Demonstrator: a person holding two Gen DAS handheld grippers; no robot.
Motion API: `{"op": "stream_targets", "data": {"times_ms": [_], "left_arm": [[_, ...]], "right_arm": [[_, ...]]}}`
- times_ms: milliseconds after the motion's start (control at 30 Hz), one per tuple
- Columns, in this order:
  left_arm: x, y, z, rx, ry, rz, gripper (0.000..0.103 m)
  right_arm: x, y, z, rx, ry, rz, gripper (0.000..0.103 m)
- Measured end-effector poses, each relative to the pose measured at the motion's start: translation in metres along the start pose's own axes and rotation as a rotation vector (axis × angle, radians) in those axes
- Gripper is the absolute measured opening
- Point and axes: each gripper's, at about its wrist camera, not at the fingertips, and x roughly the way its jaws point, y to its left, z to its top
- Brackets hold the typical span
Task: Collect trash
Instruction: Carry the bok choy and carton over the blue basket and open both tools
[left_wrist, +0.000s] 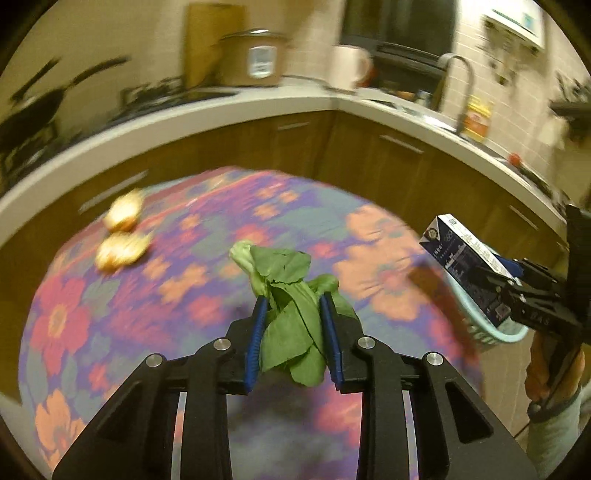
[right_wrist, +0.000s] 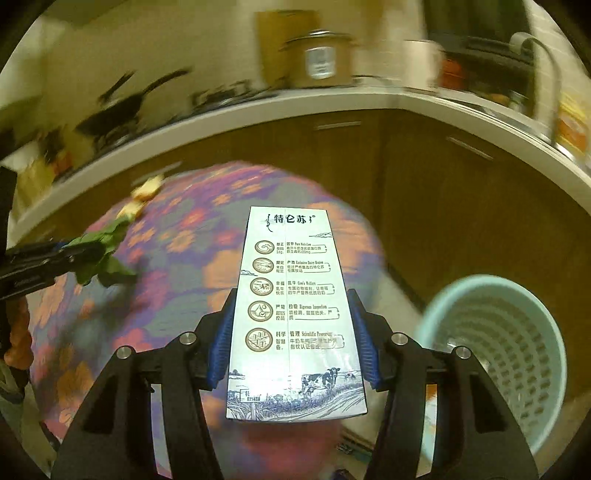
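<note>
Floral-clothed worktop (left_wrist: 207, 236) in a kitchen with wooden cabinets.
Left claw (left_wrist: 293, 332) grips leafy greens (left_wrist: 291, 314) above the cloth; right claw (right_wrist: 291, 347) clamps a milk carton (right_wrist: 291, 314) near the mesh bin (right_wrist: 517, 350).

We view from the left wrist along its fingers, close behind the held leaves (left_wrist: 291, 314), facing across the floral table (left_wrist: 122, 314) toward the corner counter (left_wrist: 229, 110). We view from the right wrist likewise, close behind the carton (right_wrist: 291, 314), with the basket (right_wrist: 517, 354) low to its right. Both views share the table, counter, cooker (left_wrist: 255, 57) and each other's gripper.
</note>
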Motion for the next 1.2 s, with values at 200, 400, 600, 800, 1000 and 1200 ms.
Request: {"op": "stream_targets", "data": {"times_ms": [200,400,600,800,1000,1200], "left_arm": [[0.018,-0.083,0.029,0.139,-0.008,-0.154,0.025],[0.048,-0.134,0.043,0.181,0.025,-0.322,0.021],[0.081,-0.180,0.049,0.222,0.073,-0.413,0.021],[0.120,-0.221,0.041,0.261,0.138,-0.441,0.021],[0.147,-0.233,0.035,0.251,0.187,-0.442,0.025],[0.146,-0.230,0.034,0.250,0.180,-0.453,0.032]], "right_arm": [[-0.019,-0.072,-0.014,0.138,-0.025,-0.091,0.052],[-0.026,-0.121,-0.034,0.228,-0.027,-0.173,0.052],[-0.012,-0.161,-0.054,0.334,0.030,-0.237,0.052],[0.022,-0.191,-0.073,0.478,0.125,-0.226,0.052],[0.029,-0.200,-0.075,0.525,0.134,-0.234,0.054],[0.031,-0.207,-0.079,0.567,0.149,-0.197,0.056]]}}
